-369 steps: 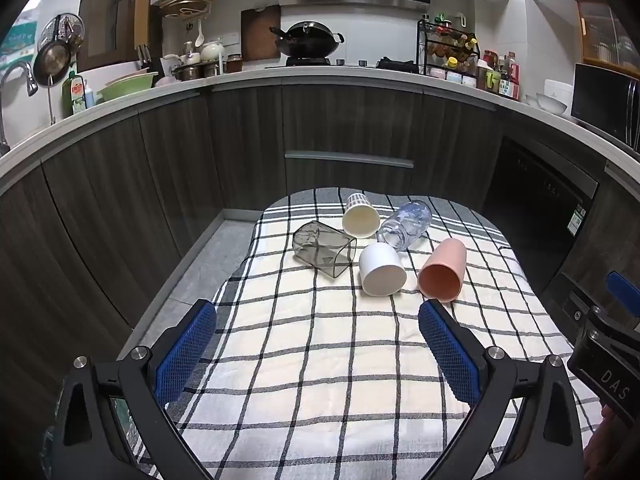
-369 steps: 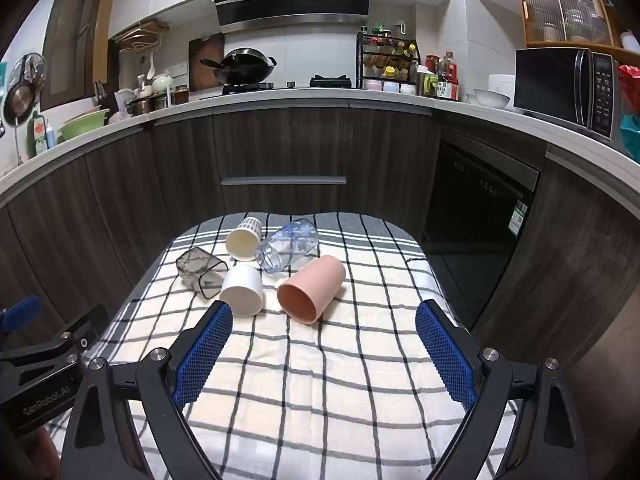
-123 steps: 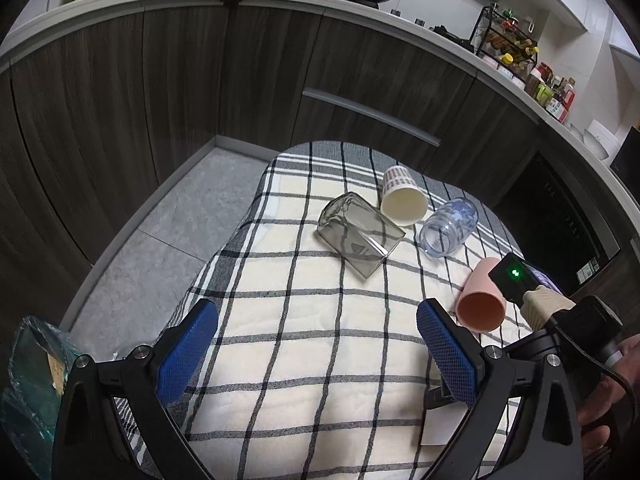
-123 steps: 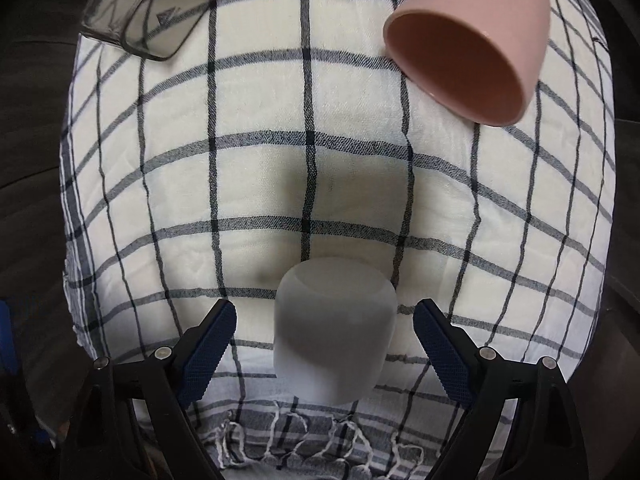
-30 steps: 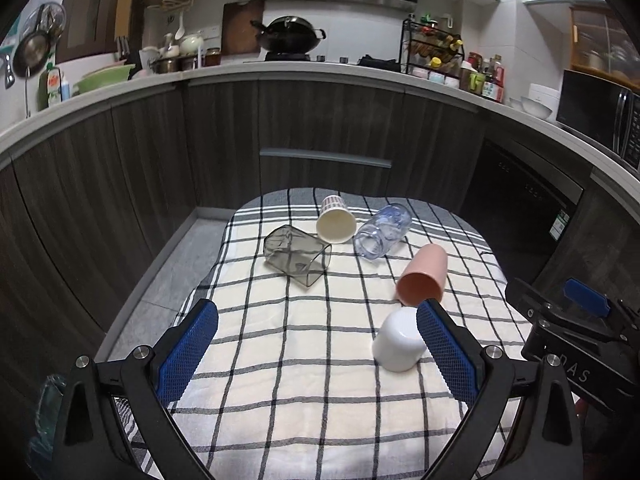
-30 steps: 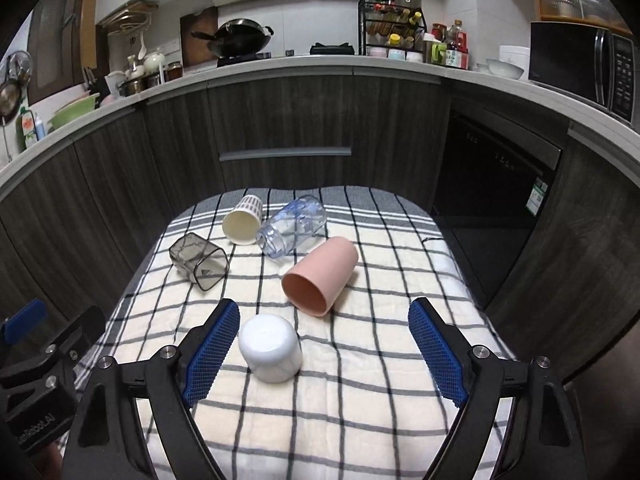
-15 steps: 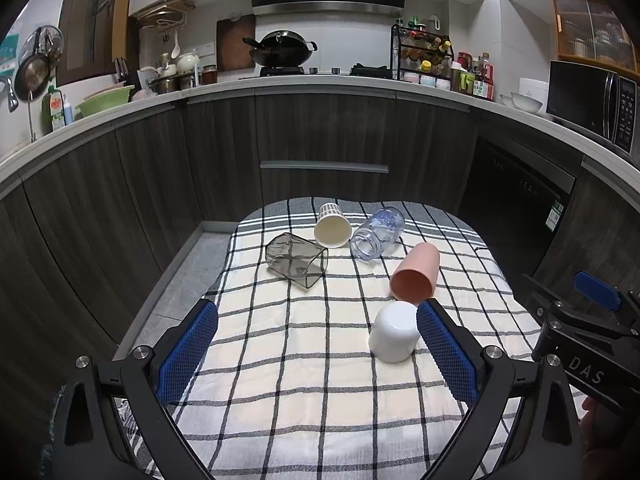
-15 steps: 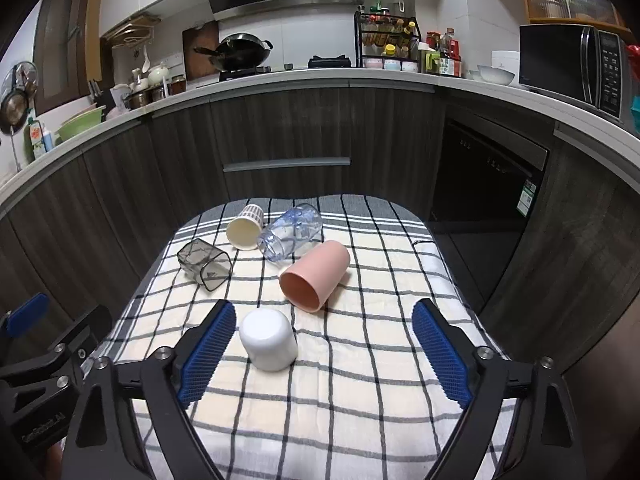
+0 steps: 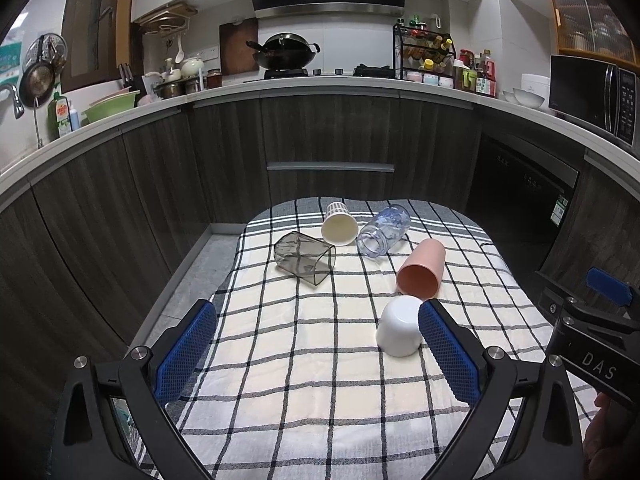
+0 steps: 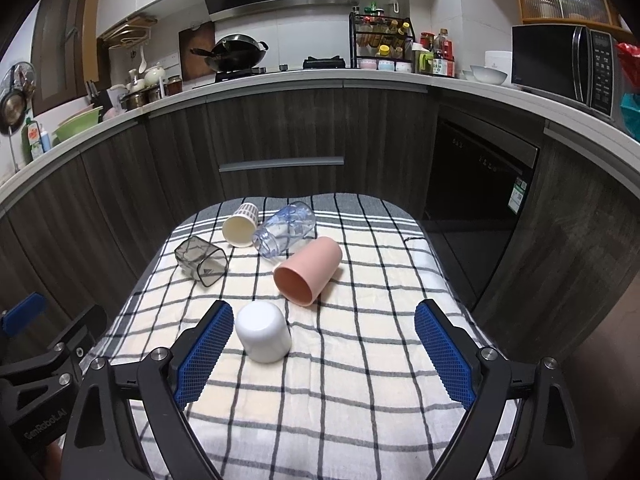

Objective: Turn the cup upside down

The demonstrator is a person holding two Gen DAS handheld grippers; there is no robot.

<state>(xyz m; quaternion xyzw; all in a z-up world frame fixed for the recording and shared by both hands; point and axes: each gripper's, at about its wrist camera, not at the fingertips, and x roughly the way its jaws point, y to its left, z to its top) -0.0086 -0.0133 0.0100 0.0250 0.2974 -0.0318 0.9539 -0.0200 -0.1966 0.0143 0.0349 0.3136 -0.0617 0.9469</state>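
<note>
I hold both tongs, left [image 9: 316, 350] and right [image 10: 324, 350], apart and empty above the desk [image 10: 360, 400], since the white cup [image 10: 263, 337] stands mouth-down.

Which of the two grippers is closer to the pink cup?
Right, as far as I can judge. The right gripper faces the pink cup almost head-on; the left gripper sits off to the cup's left.

Even indoor light, soft shadows; sharp centre, heavy fisheye bending, black vignette at corners.
</note>
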